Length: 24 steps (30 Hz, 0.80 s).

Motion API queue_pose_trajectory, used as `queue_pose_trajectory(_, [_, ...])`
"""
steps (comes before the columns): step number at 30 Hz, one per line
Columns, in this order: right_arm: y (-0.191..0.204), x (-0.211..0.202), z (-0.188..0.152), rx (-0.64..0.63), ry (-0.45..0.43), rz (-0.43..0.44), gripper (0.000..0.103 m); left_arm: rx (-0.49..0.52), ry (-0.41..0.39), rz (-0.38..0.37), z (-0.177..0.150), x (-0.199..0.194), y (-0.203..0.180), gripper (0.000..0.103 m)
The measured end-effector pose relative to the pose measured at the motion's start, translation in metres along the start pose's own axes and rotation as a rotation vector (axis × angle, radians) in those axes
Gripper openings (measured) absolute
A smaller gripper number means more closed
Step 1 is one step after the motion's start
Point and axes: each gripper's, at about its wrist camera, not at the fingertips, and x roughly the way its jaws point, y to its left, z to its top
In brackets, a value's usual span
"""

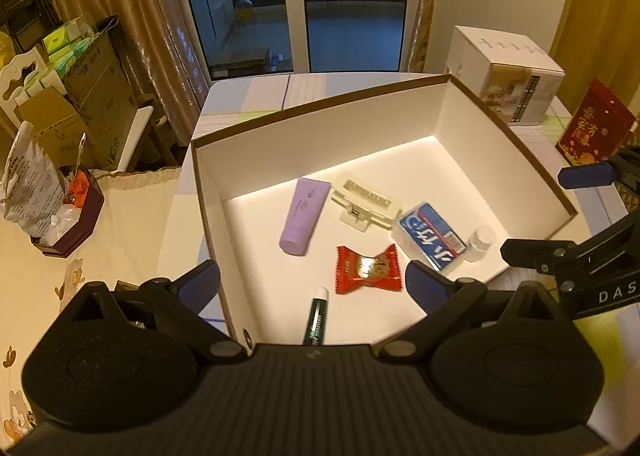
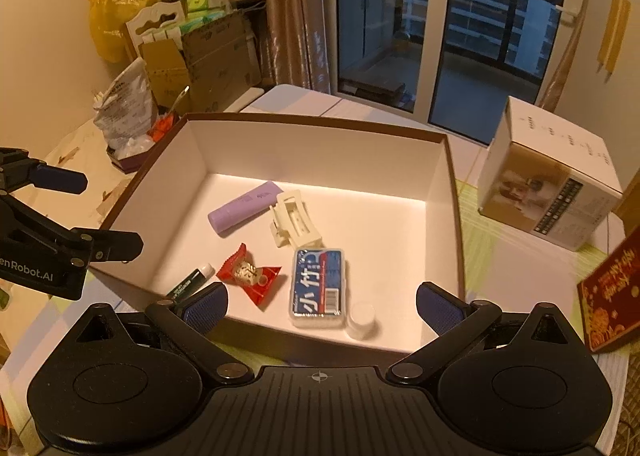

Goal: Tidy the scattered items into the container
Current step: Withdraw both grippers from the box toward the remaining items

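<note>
An open white box with a brown rim (image 1: 320,103) (image 2: 320,121) stands on the table. Inside lie a purple tube (image 1: 304,215) (image 2: 244,207), a white hair clip (image 1: 366,205) (image 2: 294,223), a blue toothpick case (image 1: 434,238) (image 2: 318,282), a red candy wrapper (image 1: 368,270) (image 2: 250,274), a green lip balm (image 1: 318,318) (image 2: 191,282) and a small white bottle (image 1: 480,242) (image 2: 362,320). My left gripper (image 1: 312,288) is open and empty over the box's near left edge. My right gripper (image 2: 322,308) is open and empty over its near edge.
A white carton (image 1: 508,71) (image 2: 552,191) and a red packet (image 1: 596,123) (image 2: 612,304) stand right of the box. A dark tray with bags (image 1: 60,211) (image 2: 132,135) sits left. Cardboard boxes and curtains stand behind. The other gripper shows at each view's side (image 1: 580,215) (image 2: 60,215).
</note>
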Motion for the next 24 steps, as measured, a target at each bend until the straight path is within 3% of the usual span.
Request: queue_pose_trajectory(24, [-0.003,-0.068,-0.076,0.023,-0.043,0.001,0.103,-0.001,-0.026,-0.026,-0.068,-0.055,-0.045,0.098])
